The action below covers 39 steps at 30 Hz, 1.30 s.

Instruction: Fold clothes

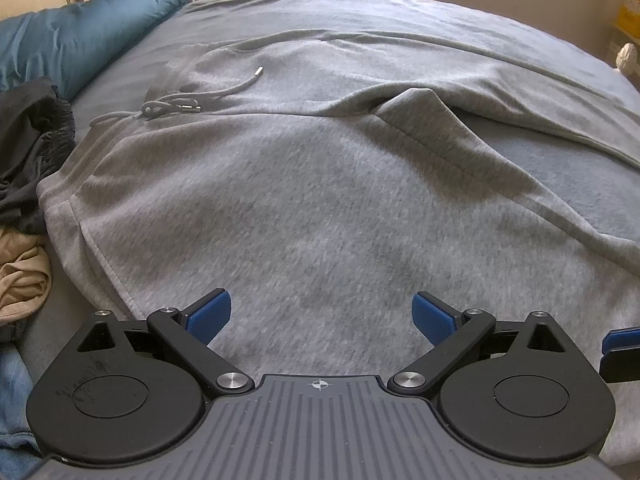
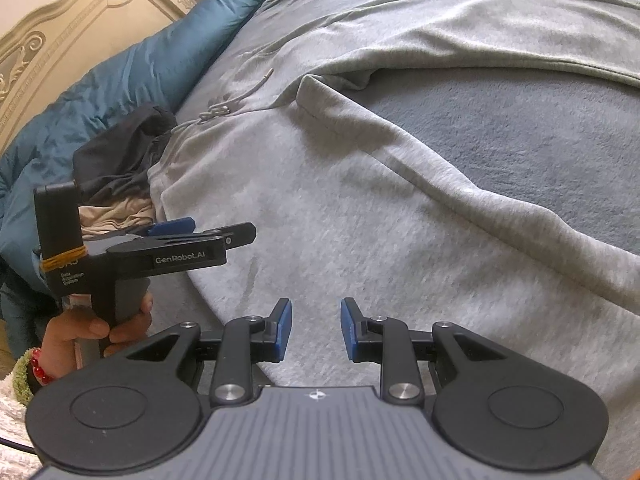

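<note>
Sweatpants (image 1: 320,208) under open, empty left tool (image 1: 322,318)

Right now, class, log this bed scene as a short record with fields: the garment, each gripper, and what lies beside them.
garment: grey sweatpants spread flat on the bed, drawstring at the waistband
left gripper: open, holding nothing, above the sweatpants
right gripper: open, narrow gap, holding nothing
beside waistband: dark clothes, beige cloth
beyond: blue pillow

Soft daylight, sharp focus, fisheye-bent edges.
</note>
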Motion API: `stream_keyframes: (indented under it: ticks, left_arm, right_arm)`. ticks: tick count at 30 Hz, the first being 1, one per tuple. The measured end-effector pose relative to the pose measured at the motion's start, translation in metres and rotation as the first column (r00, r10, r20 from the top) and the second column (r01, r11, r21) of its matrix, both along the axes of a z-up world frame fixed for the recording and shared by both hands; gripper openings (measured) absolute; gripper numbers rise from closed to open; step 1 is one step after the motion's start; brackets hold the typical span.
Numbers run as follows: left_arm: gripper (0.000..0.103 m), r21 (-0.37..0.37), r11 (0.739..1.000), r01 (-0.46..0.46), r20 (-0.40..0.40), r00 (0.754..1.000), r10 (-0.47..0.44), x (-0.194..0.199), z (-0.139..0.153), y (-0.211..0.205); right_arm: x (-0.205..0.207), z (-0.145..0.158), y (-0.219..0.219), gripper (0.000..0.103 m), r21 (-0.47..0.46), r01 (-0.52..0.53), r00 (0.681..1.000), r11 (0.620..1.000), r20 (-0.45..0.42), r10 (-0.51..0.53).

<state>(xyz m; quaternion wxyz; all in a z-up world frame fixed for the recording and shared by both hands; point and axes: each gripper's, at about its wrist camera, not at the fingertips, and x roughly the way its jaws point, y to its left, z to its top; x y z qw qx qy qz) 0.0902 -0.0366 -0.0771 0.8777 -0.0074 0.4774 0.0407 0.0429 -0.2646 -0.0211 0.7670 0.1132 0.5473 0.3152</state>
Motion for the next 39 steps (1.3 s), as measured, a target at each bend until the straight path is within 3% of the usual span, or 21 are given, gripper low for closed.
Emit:
stream_keyframes:
  ticks: [39]
  left_arm:
    - [0.099, -0.006, 1.0, -0.023, -0.033, 0.999, 0.023, 0.0023, -0.0051, 0.0021]
  right_arm:
    - [0.0006, -0.0085, 0.0032, 0.028, -0.055, 0.009, 1.0, 0.998, -0.011, -0.01]
